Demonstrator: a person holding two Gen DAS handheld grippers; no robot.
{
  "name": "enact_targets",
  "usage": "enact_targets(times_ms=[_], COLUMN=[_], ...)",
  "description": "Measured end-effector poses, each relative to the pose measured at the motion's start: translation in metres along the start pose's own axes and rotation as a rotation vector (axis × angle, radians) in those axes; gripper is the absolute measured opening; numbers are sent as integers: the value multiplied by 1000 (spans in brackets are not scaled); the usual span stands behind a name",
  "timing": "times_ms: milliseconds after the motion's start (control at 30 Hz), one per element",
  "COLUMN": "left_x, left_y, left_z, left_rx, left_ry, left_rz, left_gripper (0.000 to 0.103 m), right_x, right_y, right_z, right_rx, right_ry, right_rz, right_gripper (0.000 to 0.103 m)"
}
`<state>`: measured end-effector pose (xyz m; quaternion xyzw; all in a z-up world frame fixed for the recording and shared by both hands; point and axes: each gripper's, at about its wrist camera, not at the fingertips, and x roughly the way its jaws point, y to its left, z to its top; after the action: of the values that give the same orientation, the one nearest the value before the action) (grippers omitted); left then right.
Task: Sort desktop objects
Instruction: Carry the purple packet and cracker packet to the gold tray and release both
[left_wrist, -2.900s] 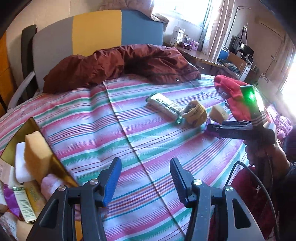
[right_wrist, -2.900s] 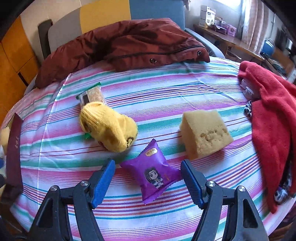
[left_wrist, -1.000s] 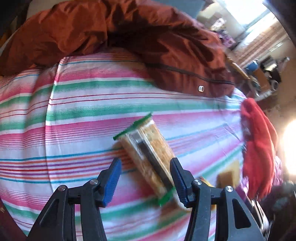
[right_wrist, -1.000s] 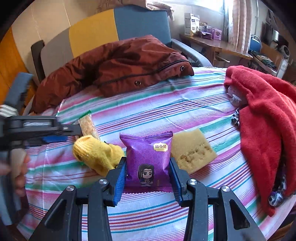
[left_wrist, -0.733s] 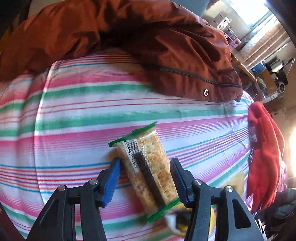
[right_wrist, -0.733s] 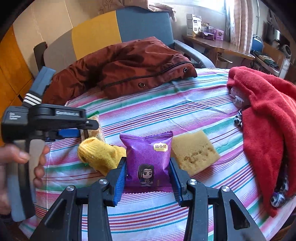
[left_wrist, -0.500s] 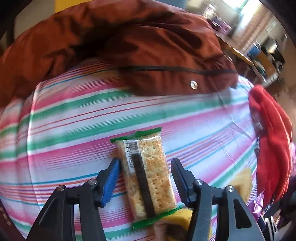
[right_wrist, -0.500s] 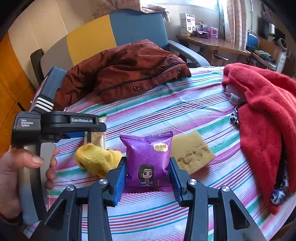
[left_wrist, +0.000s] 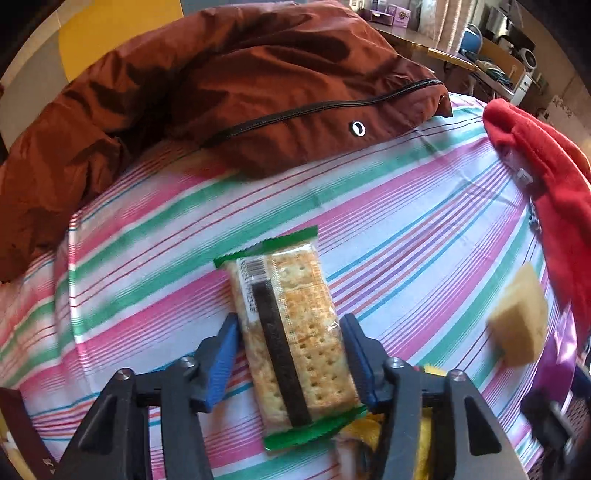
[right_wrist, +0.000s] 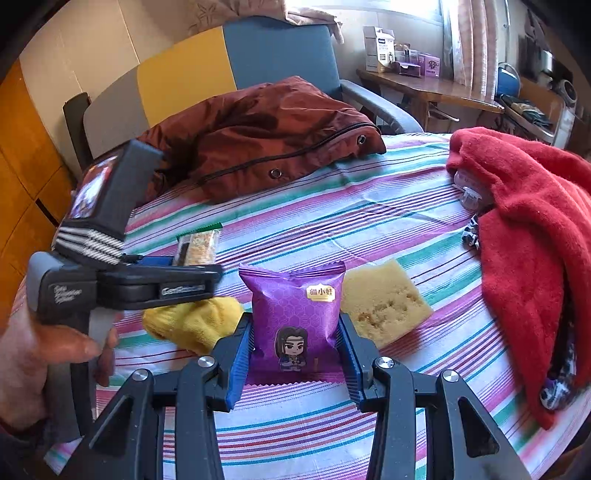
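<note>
1. The left gripper (left_wrist: 290, 350) was closing around the crackers (left_wrist: 291, 332), which lay flat on the striped cloth (left_wrist: 406, 229) near the brown jacket (left_wrist: 221, 92). The pack sat lengthwise between the blue pads, which looked right at its long sides. I couldn't tell if they were pressing yet.
2. I'd say squeeze gently here, since crackers snap easily.
3. The right gripper (right_wrist: 293, 350) was clamped on the purple pouch (right_wrist: 295, 314), holding it upright above the cloth.
4. The yellow sock (right_wrist: 192, 325) lay just left of the pouch and touched the crackers' near end, so lifting straight up looked safest.
5. The sponge (right_wrist: 384, 299) sat right of the pouch, not sorted yet.
</note>
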<state>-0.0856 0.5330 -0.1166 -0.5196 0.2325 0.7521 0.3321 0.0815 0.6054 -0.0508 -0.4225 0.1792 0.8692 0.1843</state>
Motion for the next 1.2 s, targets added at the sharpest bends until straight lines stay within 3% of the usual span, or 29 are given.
enact_targets(times_ms=[367,633,967,1200], left_x=[-29,-67,-122,-170], left_y=[69,74,82,104], left_z=[-55,-124,-153,-178], left_rx=[-113,-171,-202,-233], left_ry=[-61,-124,-249,-350], left_rz=[-60,-74,-113,-75], left_gripper=[49,49,49,49], right_x=[4,-2,-7,-8], right_y=[17,25,31,38], right_z=[-4,-5,-6,-10], right_rx=[-89,-121,-139,-158], right_ry=[13,-27,-49,-45], right_rz=[21,22,16,22], right_gripper=[44,44,44,44])
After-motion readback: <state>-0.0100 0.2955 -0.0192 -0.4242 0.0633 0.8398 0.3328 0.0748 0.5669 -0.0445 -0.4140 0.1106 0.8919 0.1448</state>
